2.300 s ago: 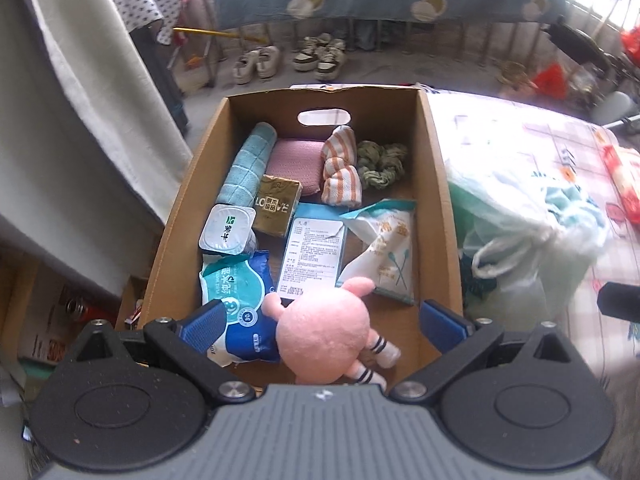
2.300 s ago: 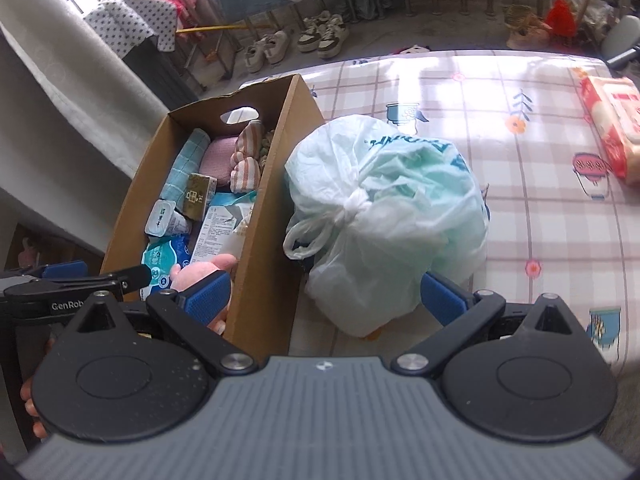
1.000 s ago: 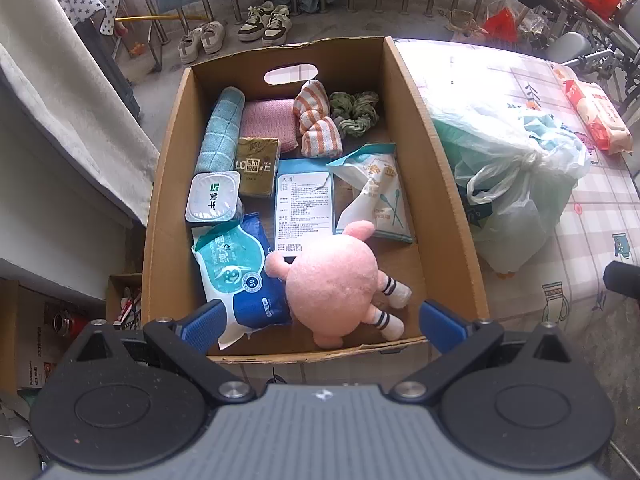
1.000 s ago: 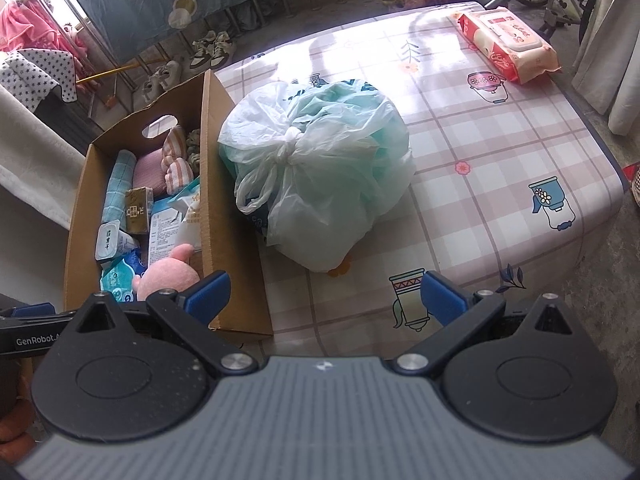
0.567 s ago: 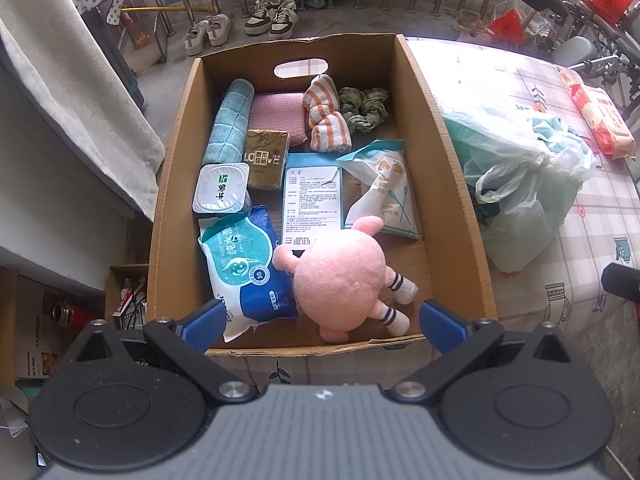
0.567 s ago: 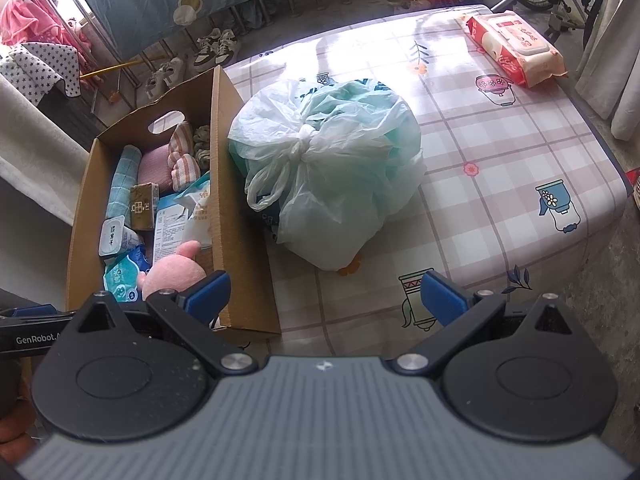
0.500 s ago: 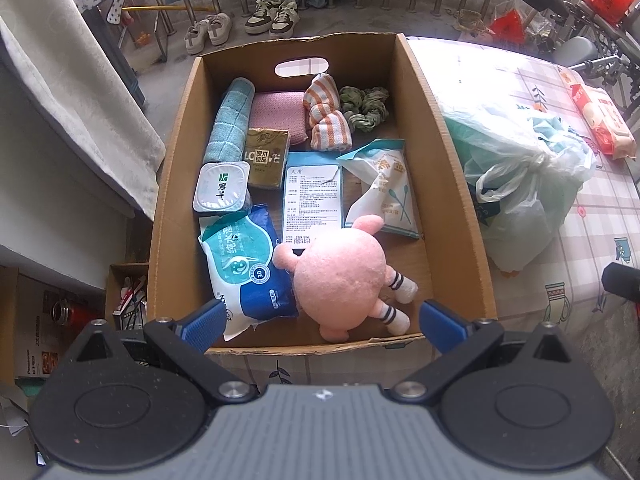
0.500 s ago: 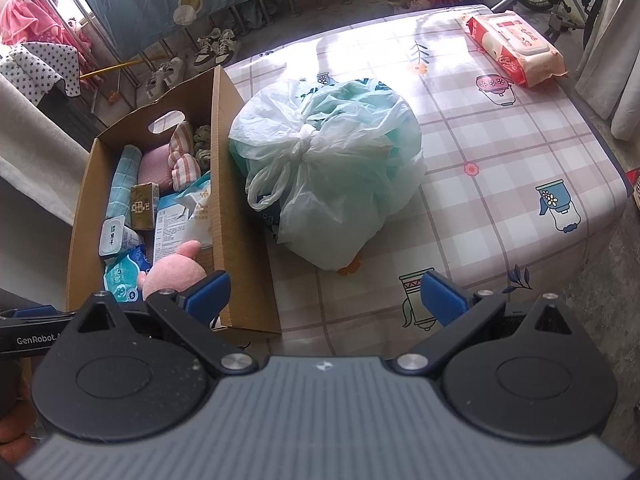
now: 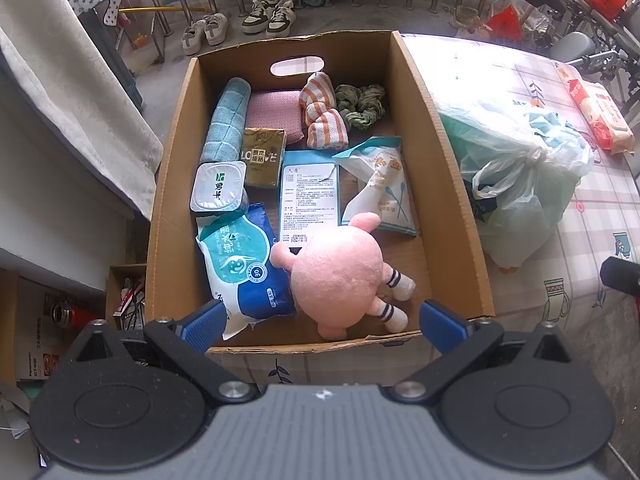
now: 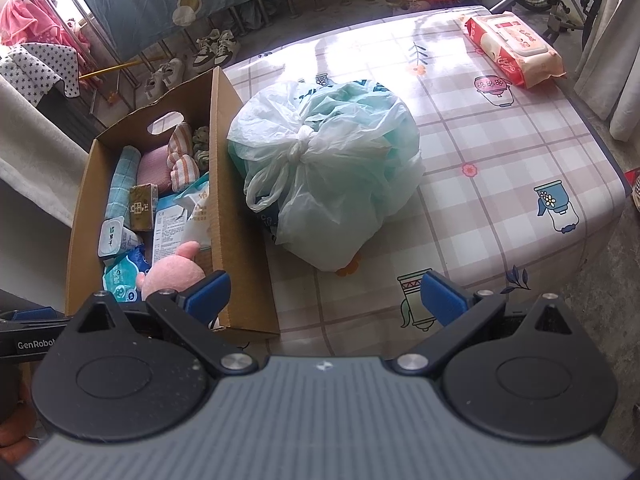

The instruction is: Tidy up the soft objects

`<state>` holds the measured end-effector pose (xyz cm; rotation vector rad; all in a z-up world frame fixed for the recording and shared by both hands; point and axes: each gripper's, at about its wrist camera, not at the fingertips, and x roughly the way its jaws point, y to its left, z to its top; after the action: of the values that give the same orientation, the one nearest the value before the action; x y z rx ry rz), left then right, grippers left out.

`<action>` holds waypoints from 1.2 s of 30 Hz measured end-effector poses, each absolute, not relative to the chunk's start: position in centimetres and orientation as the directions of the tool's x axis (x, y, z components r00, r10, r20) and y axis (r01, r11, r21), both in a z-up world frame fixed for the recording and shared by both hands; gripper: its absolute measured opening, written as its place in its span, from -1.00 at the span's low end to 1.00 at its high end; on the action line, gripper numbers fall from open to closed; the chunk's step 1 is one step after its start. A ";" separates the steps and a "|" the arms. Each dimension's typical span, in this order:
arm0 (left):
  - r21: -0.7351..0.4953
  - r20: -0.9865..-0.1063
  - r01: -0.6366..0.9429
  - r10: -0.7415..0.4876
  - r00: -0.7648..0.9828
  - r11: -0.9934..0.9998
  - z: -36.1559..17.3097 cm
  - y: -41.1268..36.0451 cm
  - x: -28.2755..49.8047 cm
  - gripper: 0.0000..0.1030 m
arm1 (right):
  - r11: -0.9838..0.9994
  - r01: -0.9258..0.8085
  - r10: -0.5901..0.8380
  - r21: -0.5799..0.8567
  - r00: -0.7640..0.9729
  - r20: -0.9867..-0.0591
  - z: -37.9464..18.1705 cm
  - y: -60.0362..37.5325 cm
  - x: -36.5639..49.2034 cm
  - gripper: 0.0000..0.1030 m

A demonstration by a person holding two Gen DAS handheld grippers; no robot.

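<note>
Currently the pink plush toy (image 9: 338, 276) is lying in the near end of the cardboard box (image 9: 456, 184), lower centre of the left wrist frame, touching a blue-and-white wipes pack (image 9: 240, 268) on its left and overlapping a flat printed packet (image 9: 310, 196). Rolled cloths are sitting along the box's far end, and a tied plastic bag (image 10: 332, 176) is resting against the box's outer right wall on the checked tablecloth (image 10: 500, 152). Left gripper (image 9: 322, 322) and right gripper (image 10: 324, 292) are both hovering with jaws spread wide, holding nothing.
</note>
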<state>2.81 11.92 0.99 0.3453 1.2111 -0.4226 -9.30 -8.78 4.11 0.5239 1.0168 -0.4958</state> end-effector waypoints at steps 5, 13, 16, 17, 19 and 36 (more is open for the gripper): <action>0.028 -0.951 0.479 -0.123 0.282 0.877 0.9 11.8 2.7 1.00 | 0.782 0.596 -0.135 0.181 0.446 -0.885 4.1 -8.9 -9.0 0.98; 0.020 -0.956 0.465 -0.120 0.269 0.885 0.7 11.6 2.4 1.00 | 0.801 0.569 -0.123 0.184 0.458 -0.880 4.3 -9.2 -8.3 0.98; 0.019 -0.957 0.464 -0.117 0.264 0.886 0.6 11.6 2.3 1.00 | 0.808 0.561 -0.122 0.182 0.461 -0.879 4.4 -9.2 -8.2 0.98; 0.020 -0.958 0.462 -0.116 0.264 0.887 0.6 11.6 2.3 1.00 | 0.810 0.558 -0.122 0.180 0.461 -0.879 4.4 -9.2 -8.1 0.98; 0.019 -0.958 0.459 -0.116 0.263 0.888 0.6 11.5 2.2 1.00 | 0.812 0.555 -0.118 0.180 0.458 -0.881 4.3 -9.2 -8.1 0.98; 0.019 -0.960 0.466 -0.114 0.255 0.885 0.3 10.9 1.5 1.00 | 0.824 0.535 -0.093 0.187 0.453 -0.887 4.0 -9.5 -8.3 0.98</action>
<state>1.53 10.93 0.34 0.3278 1.2568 -0.4029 -8.31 -9.47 3.97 0.4834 1.0364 -0.4066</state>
